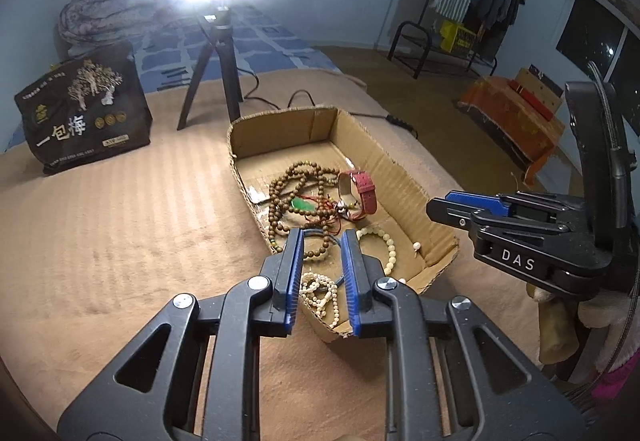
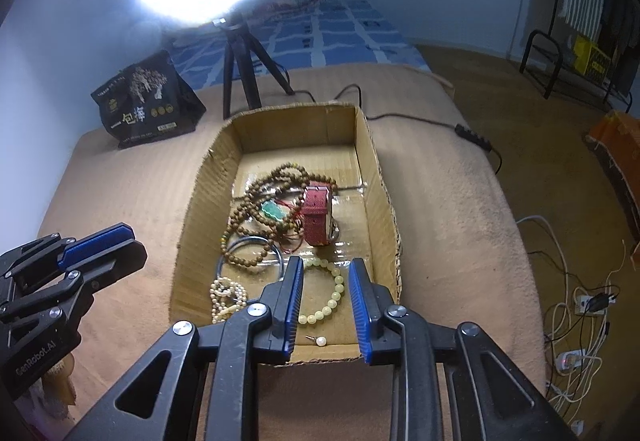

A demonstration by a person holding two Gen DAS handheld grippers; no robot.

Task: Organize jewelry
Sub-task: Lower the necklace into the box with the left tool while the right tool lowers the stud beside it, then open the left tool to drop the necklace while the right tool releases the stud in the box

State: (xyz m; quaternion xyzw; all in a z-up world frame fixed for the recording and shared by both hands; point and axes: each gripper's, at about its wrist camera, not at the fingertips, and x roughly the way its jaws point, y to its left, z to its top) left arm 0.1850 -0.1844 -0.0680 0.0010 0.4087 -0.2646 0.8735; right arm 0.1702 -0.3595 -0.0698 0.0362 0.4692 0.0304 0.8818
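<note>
A shallow cardboard box (image 1: 362, 145) (image 2: 382, 177) lies on a tan blanket and holds the jewelry. Inside are brown wooden bead strands (image 1: 288, 183) (image 2: 256, 197), a green pendant (image 1: 303, 206) (image 2: 272, 210), a red-strapped watch (image 1: 362, 191) (image 2: 316, 217), a pale green bead bracelet (image 1: 386, 241) (image 2: 334, 291), a cream bead string (image 1: 320, 291) (image 2: 226, 295) and a pearl earring (image 2: 320, 340). My left gripper (image 1: 321, 237) is open and empty over the box's near corner. My right gripper (image 2: 325, 265) is open and empty over the pale bracelet; it shows at the right of the left wrist view (image 1: 440, 207).
A ring light on a black tripod (image 1: 218, 73) (image 2: 240, 57) stands behind the box, with its cable (image 2: 400, 117) trailing right. A black snack bag (image 1: 86, 109) (image 2: 150, 101) stands at the back left. Loose cables and power strips (image 2: 580, 305) lie on the floor right.
</note>
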